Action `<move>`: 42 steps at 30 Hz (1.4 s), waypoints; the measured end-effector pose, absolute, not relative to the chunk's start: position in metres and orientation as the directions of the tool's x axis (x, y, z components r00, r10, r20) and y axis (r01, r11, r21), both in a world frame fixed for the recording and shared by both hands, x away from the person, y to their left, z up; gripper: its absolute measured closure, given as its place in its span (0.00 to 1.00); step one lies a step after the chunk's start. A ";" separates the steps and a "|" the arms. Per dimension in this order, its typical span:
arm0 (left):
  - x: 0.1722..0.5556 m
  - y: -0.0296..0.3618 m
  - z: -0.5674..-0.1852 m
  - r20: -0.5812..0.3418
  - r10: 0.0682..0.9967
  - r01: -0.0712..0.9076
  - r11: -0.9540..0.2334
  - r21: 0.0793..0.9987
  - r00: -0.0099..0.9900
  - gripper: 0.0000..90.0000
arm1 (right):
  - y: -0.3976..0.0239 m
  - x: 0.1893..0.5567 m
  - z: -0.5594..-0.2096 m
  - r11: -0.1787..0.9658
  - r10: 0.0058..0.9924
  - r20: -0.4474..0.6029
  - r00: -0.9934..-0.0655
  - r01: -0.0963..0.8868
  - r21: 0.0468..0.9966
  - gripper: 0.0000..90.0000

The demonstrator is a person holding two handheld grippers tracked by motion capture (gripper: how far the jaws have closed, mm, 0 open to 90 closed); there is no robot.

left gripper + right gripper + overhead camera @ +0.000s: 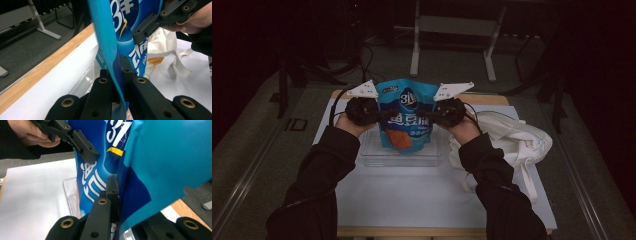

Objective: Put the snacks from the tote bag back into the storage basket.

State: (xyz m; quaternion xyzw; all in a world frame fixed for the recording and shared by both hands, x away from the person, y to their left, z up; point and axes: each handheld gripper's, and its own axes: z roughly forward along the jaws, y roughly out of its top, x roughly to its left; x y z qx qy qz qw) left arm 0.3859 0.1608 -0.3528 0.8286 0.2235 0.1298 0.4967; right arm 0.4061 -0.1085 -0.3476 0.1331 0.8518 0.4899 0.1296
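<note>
A blue snack bag with white lettering and an orange picture hangs upright between my two grippers, its bottom just over a clear plastic tray. My left gripper pinches the bag's left edge. My right gripper pinches its right edge. In the left gripper view the bag's edge runs down between the shut jaws, and the other gripper grips the far side. In the right gripper view the bag is clamped in the jaws, with the left gripper farther off.
A white sheet covers the wooden table. A crumpled white cloth bag lies right of the tray. Metal stand legs rise beyond the table's far edge, and dark floor surrounds it.
</note>
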 end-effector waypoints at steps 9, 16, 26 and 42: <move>0.388 0.160 -0.365 -0.030 0.489 0.263 -0.416 0.870 0.872 1.00 | -0.109 0.406 -0.362 0.488 0.353 -0.068 -0.933 0.121 0.865 0.98; 0.389 0.160 -0.376 -0.049 0.482 0.278 -0.417 0.865 0.875 1.00 | -0.110 0.406 -0.372 0.486 0.355 -0.052 -0.933 0.136 0.863 0.98; 0.390 0.159 -0.389 -0.060 0.475 0.291 -0.430 0.854 0.878 1.00 | -0.111 0.405 -0.388 0.479 0.358 -0.020 -0.934 0.166 0.862 0.98; 0.383 0.165 -0.414 -0.069 0.461 0.277 -0.401 0.873 0.885 1.00 | -0.112 0.402 -0.410 0.476 0.341 -0.019 -0.940 0.156 0.866 0.98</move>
